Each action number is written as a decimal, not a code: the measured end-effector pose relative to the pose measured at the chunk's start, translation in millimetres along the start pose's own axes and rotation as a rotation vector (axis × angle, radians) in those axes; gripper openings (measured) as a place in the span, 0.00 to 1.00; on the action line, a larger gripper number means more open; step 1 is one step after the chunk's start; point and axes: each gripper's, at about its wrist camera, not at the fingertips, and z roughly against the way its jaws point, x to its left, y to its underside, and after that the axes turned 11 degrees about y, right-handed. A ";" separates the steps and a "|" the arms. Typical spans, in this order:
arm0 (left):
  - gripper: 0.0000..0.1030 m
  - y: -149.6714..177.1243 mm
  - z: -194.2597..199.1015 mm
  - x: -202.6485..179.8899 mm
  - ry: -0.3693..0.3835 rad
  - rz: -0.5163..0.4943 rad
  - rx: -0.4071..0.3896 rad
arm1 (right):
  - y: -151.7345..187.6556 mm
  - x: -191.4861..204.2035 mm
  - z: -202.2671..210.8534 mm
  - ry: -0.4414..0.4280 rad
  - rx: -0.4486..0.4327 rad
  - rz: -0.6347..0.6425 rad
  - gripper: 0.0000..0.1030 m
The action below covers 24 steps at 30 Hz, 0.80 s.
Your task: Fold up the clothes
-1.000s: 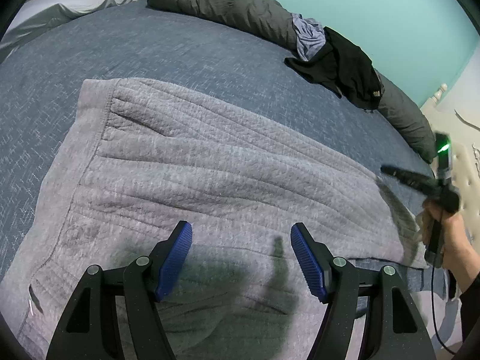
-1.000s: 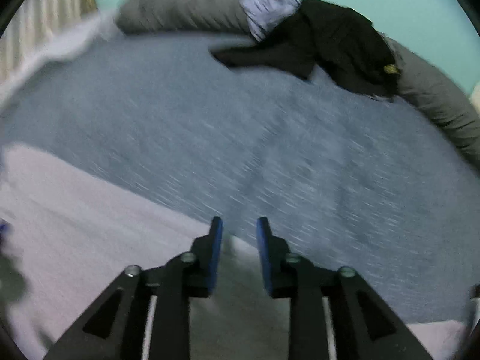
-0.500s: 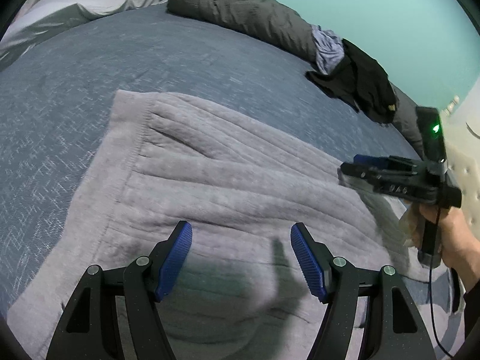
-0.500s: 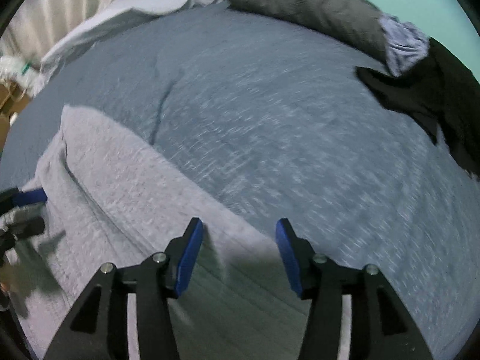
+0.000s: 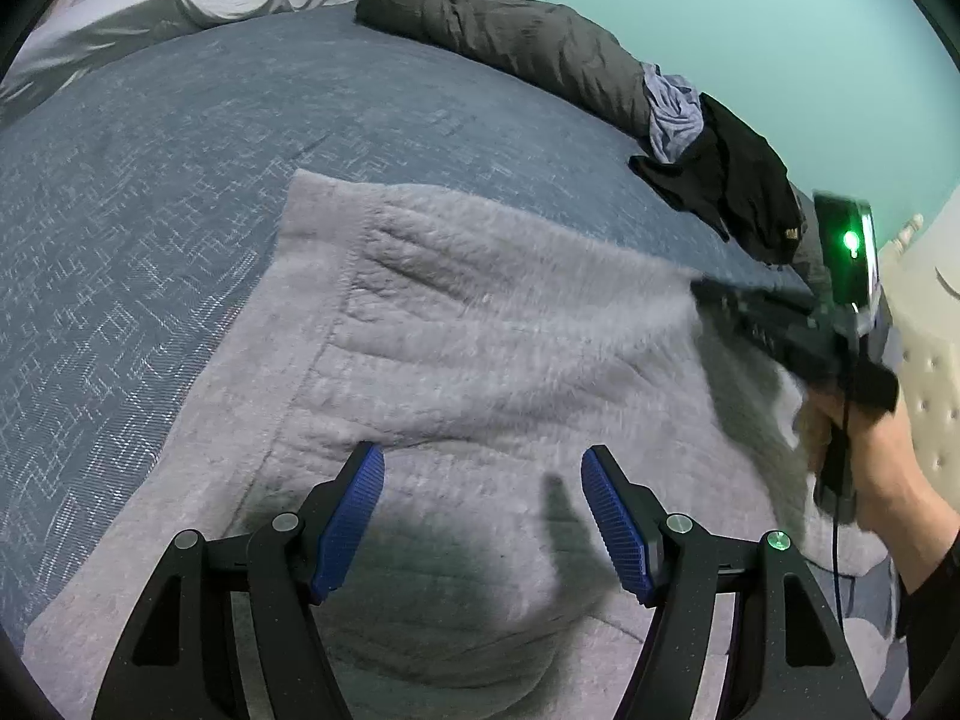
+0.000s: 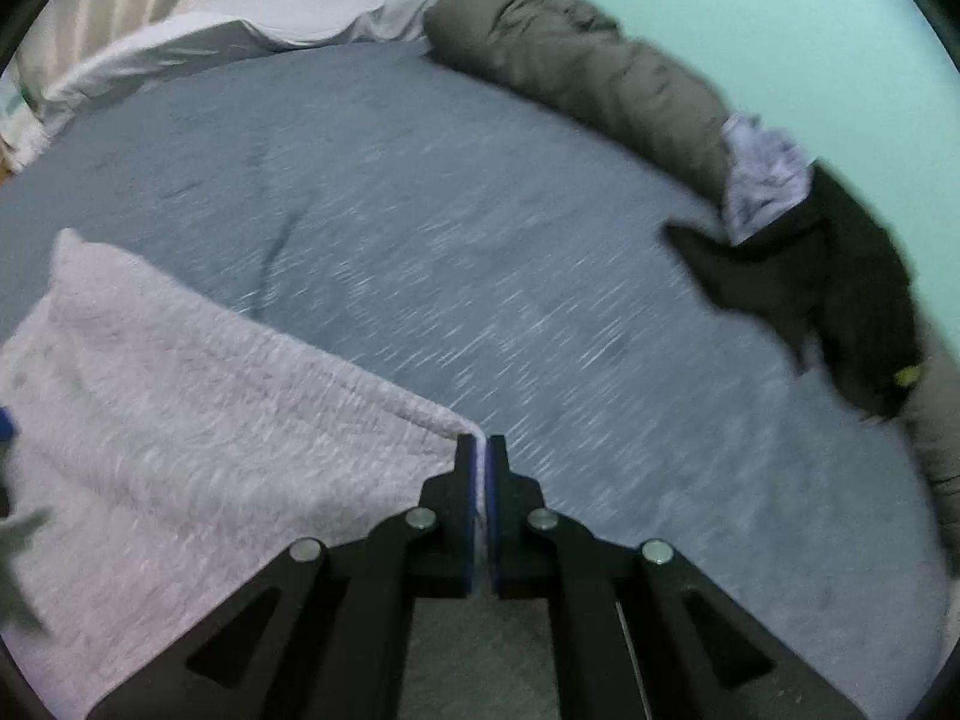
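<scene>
Grey sweatpants [image 5: 480, 360] lay spread across the blue bedspread [image 5: 150, 180], waistband end toward the far side, cloth ridged with soft wrinkles, and the near part ran under the left gripper [image 5: 483, 516]. That left gripper hung over the fabric with its jaws wide apart, blue pads clear of the cloth so far as the left wrist view showed, holding nothing. Over on the other side, the right gripper [image 6: 480, 480] was the busy one: its jaws were pinched down to a sliver on the far right corner of the sweatpants, a thin edge of grey cloth showing between the pads. From the left wrist view that corner looked lifted off the bed, blurred, with the person's hand [image 5: 870, 450] behind the tool.

By my reading, a fold was under way, with the pinched corner being carried across. To do it well, the grip needed to stay firm on that thin bite, since fleece this thick could slip out. The corner wanted carrying low and level so the edge landed square on its opposite edge, and the free left gripper could pin the near cloth or take the matching corner to stop the whole garment dragging.

A black garment [image 5: 732, 180] and a dark grey duvet [image 5: 510, 30] lay along the far edge, well apart from the work
</scene>
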 end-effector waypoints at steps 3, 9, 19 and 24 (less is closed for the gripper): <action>0.70 0.8 -0.9 2.6 -0.003 0.002 0.005 | -7.3 -2.2 2.1 0.069 -0.021 -0.007 0.02; 0.70 0.5 -3.4 2.6 -0.002 0.009 0.009 | 8.9 -21.6 -9.0 -0.057 0.003 -0.133 0.18; 0.70 -2.2 4.2 3.8 -0.003 0.022 -0.007 | 62.2 -97.8 46.6 -0.087 -0.039 -0.341 0.43; 0.70 -0.1 2.8 -14.3 0.014 -0.011 0.002 | 153.3 -189.4 58.8 0.013 0.072 -0.492 0.50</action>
